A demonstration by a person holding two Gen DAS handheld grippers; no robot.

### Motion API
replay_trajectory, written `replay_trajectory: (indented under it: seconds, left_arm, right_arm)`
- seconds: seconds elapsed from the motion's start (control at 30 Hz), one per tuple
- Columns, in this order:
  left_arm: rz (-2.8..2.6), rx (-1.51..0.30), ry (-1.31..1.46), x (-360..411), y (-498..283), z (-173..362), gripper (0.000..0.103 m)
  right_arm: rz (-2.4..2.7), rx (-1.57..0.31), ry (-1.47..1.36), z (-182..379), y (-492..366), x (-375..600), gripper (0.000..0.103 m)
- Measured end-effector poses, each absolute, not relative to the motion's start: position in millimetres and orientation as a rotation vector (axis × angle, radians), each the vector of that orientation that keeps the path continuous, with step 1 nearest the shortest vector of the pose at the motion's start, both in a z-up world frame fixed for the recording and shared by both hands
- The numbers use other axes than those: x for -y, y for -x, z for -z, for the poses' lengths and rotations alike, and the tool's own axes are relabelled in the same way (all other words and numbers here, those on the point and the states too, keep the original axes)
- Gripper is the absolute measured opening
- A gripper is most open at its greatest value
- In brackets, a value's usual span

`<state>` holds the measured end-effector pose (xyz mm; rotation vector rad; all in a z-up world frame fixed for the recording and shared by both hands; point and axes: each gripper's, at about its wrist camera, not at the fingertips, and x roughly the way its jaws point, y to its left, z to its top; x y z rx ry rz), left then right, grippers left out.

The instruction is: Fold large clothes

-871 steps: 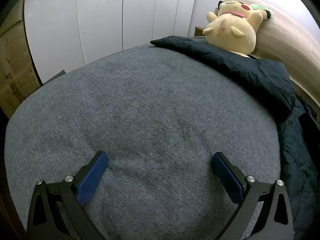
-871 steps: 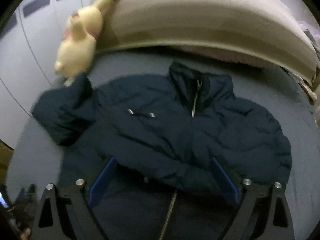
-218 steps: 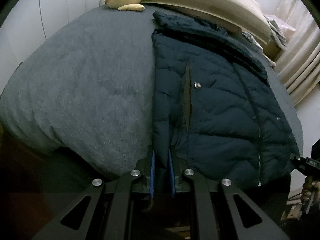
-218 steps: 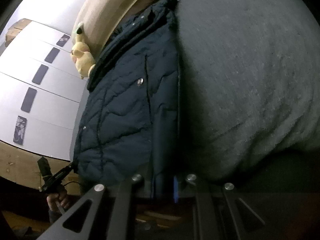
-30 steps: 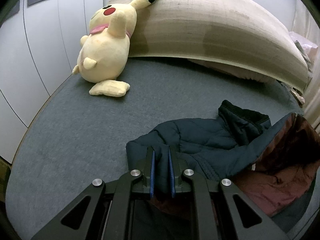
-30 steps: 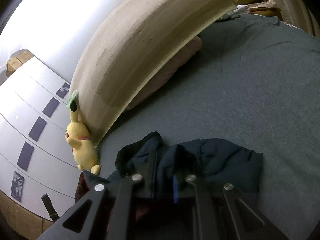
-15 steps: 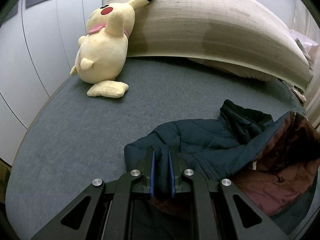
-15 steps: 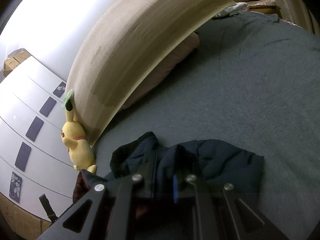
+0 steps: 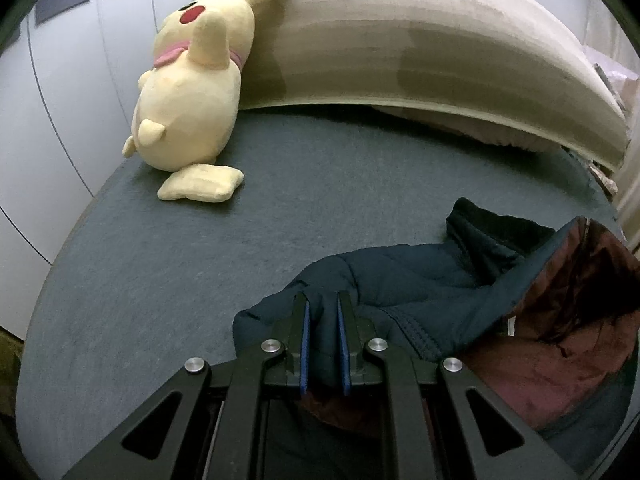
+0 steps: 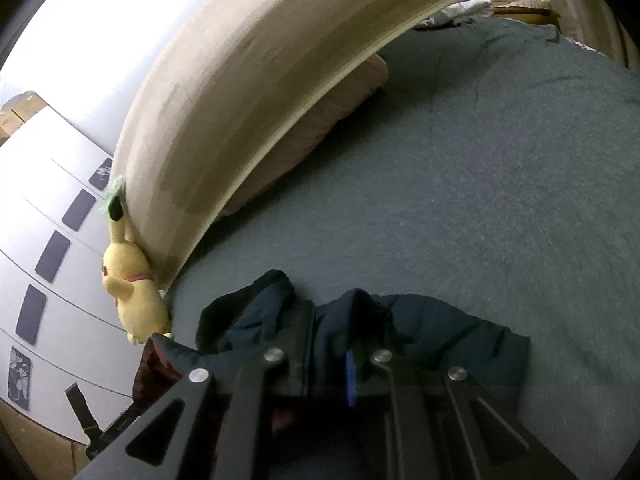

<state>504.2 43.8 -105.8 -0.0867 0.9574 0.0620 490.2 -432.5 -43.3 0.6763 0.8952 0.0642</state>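
A dark navy quilted jacket with a maroon lining lies bunched on the grey bed, its hem lifted and turned toward the collar. My left gripper is shut on a fold of the jacket's edge. In the right wrist view my right gripper is shut on another fold of the jacket, with the collar to the left. Both grippers hold the fabric just above the bed.
A yellow plush toy leans on the beige headboard at the bed's far left; it also shows in the right wrist view. A pillow lies under the headboard. White wardrobe doors stand left.
Both grippers have carried the jacket's edge a little farther toward the headboard; the plush toy and headboard look closer. The grips are unchanged.
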Motion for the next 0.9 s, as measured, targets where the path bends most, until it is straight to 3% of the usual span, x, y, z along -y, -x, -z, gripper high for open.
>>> replay_trajectory:
  seconds: [0.9]
  left_arm:
    - [-0.068,-1.024,0.068,-33.7,-542.9,126.5,0.013]
  right_arm:
    - [-0.034,-0.956,-0.647,66.4,-522.9,436.1,0.013]
